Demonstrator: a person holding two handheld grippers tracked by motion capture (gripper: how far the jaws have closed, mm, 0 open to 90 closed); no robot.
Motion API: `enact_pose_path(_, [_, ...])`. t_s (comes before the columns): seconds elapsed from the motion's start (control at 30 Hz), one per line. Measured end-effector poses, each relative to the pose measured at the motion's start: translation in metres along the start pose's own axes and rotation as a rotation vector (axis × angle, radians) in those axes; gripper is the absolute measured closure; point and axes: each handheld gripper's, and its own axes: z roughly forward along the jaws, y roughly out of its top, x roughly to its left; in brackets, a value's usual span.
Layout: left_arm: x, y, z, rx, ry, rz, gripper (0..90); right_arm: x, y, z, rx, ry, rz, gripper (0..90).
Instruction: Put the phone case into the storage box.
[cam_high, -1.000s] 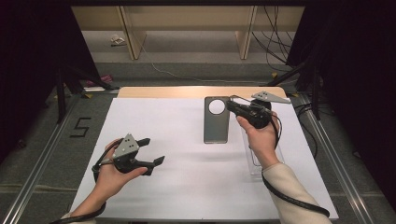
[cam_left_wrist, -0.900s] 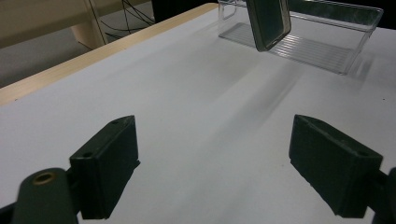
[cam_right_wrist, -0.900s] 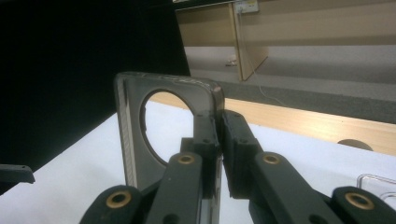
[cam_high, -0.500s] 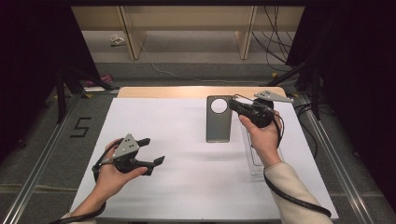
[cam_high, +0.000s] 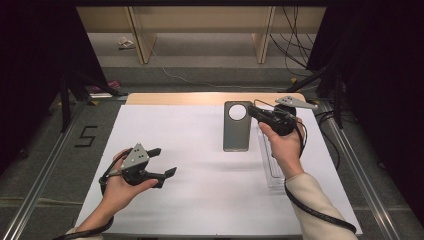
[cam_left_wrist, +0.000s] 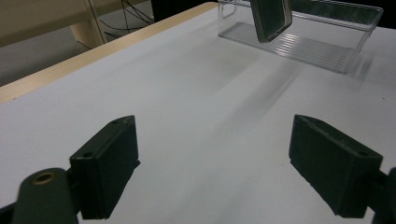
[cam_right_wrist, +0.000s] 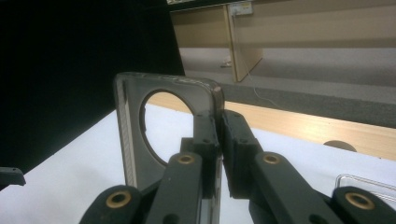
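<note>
A grey see-through phone case (cam_high: 236, 132) with a round camera hole hangs in the air at the table's far right. My right gripper (cam_high: 253, 111) is shut on its top corner. In the right gripper view the jaws pinch the case (cam_right_wrist: 135, 135) edge next to the hole, with the right gripper (cam_right_wrist: 219, 126) pointing to the far side. My left gripper (cam_high: 162, 161) rests at the near left of the white table (cam_high: 200, 175), open and holding nothing. In the left gripper view the left gripper (cam_left_wrist: 212, 163) has bare table between its pads, and the case (cam_left_wrist: 271, 16) hangs farther off.
A clear plastic bin (cam_high: 272, 170) lies on the table under my right hand; it also appears as the bin (cam_left_wrist: 327, 42) behind the case and the bin (cam_right_wrist: 369, 184). A wooden strip (cam_high: 175, 98) edges the table's far side. Dark curtains stand on both sides.
</note>
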Motion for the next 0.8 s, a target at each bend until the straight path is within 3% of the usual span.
enact_pose_path(0.8, [0.0003, -0.0002, 0.0000, 0.001, 0.001, 0.000, 15.4, -0.0093, 0.0051, -0.0079, -0.011, -0.015, 0.003, 85.1])
